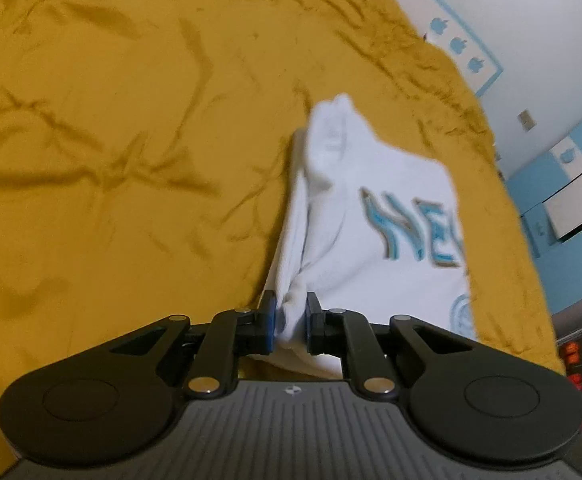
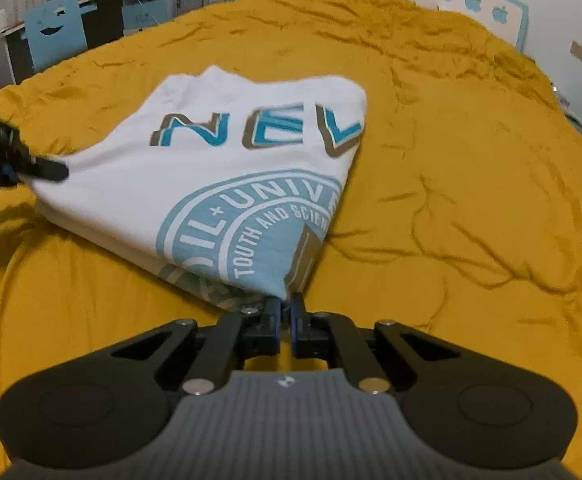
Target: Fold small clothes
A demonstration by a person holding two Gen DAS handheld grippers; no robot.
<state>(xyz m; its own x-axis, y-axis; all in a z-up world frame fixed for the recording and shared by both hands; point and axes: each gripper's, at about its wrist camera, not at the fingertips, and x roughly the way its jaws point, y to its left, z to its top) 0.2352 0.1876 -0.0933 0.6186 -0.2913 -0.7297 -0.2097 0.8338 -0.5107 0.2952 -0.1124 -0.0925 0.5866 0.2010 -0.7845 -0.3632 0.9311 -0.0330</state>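
We hold a partly folded white cotton T-shirt with blue lettering [image 2: 227,168] on the mustard-yellow bed cover [image 2: 471,200], well inside its edges. Our left gripper [image 1: 289,320] has its jaws pinched on a bunched white edge, and our right gripper [image 2: 285,312] has its jaws clamped on the printed corner.

T-shirt [image 2: 219,168]: white matt cloth | bedspread [image 2: 471,200]: creased mustard cloth | left tool [image 1: 289,322]: matt black plastic

White T-shirt [image 2: 227,168] with blue-brown lettering and pale-blue seal, mustard-yellow bedspread [image 2: 471,200]
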